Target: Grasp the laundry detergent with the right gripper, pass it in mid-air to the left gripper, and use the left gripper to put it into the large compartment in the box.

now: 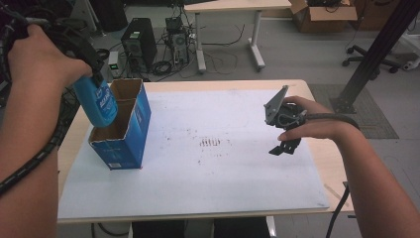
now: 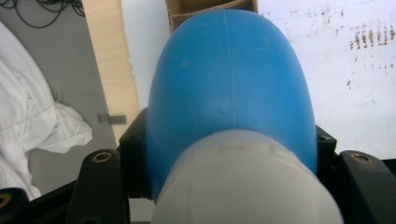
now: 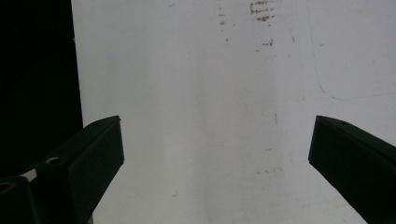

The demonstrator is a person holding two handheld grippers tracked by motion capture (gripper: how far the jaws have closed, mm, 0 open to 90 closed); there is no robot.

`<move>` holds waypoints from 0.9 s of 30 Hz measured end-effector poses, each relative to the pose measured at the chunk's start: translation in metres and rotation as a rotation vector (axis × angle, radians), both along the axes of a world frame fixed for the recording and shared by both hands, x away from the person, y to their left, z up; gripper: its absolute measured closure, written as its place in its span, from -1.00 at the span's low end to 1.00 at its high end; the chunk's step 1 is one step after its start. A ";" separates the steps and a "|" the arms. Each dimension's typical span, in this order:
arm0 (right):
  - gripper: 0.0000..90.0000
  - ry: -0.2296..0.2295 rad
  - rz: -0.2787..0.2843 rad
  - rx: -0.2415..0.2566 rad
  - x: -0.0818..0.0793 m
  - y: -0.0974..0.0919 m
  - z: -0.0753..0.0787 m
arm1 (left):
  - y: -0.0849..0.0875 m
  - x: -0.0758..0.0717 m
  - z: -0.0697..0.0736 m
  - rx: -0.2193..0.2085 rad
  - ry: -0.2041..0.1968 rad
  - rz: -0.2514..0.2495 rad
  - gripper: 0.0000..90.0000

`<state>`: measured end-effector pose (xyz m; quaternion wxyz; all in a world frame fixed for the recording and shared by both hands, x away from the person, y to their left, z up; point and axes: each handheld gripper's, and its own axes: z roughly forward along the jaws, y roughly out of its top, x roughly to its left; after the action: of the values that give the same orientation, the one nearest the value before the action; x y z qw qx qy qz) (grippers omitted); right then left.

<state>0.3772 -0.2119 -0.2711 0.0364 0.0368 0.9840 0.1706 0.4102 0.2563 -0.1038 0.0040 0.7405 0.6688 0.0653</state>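
Observation:
A blue bottle (image 1: 99,101) with a white cap hangs bottom down over the near compartment of a blue cardboard box (image 1: 126,134) at the table's left. My left gripper (image 1: 94,74) is shut on the bottle near its cap. In the left gripper view the blue bottle (image 2: 231,88) sits between the jaws, and the box's brown rim (image 2: 210,9) shows beyond it. My right gripper (image 1: 285,148) hovers over the white mat at the right, held by a hand. Its jaws stand wide apart in the right gripper view, where the right gripper (image 3: 215,154) holds nothing.
A white mat (image 1: 198,148) with dark smudges covers the wooden table (image 1: 327,163). Beyond the far edge stand computer towers (image 1: 138,44), cables, another desk (image 1: 237,7) and a cardboard box (image 1: 322,15). A black slanted post (image 1: 376,49) rises at the right.

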 end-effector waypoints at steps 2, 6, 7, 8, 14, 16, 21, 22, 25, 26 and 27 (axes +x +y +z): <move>-0.93 0.003 -0.001 0.003 0.000 0.000 0.000 | 0.001 0.001 -0.006 -0.002 0.010 -0.004 -0.14; -0.93 -0.002 0.000 0.005 0.000 0.001 0.001 | 0.002 0.002 -0.018 0.000 0.016 -0.005 -0.14; -0.93 -0.002 0.002 0.004 -0.001 0.001 0.001 | 0.002 0.002 -0.020 0.002 0.015 -0.005 -0.14; -0.93 0.000 0.002 0.004 -0.001 0.001 0.001 | 0.002 0.003 -0.023 0.004 0.014 -0.007 -0.14; -0.93 0.003 -0.001 0.006 -0.001 0.000 0.001 | 0.001 0.006 -0.044 0.004 0.024 -0.006 -0.14; -0.93 0.004 -0.001 0.001 -0.002 -0.001 0.001 | 0.000 0.008 -0.052 0.004 0.036 0.000 -0.14; -0.93 0.003 -0.004 0.009 -0.002 -0.002 0.000 | -0.002 0.011 -0.071 0.005 0.046 0.002 -0.14; -0.92 0.006 -0.004 0.008 -0.002 -0.002 0.000 | -0.002 0.011 -0.075 0.006 0.048 0.002 -0.14; -0.93 0.008 -0.005 0.007 -0.003 -0.002 -0.002 | -0.002 0.013 -0.084 0.007 0.052 0.005 -0.14; -0.92 0.009 -0.001 0.007 -0.003 -0.002 -0.002 | -0.002 0.013 -0.087 0.006 0.054 0.006 -0.14; -0.92 0.008 -0.001 0.008 -0.003 -0.002 -0.002 | -0.002 0.013 -0.089 0.004 0.058 0.008 -0.14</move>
<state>0.3743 -0.2138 -0.2735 0.0322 0.0382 0.9834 0.1744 0.4233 0.2547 -0.1930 -0.0170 0.7396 0.6713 0.0453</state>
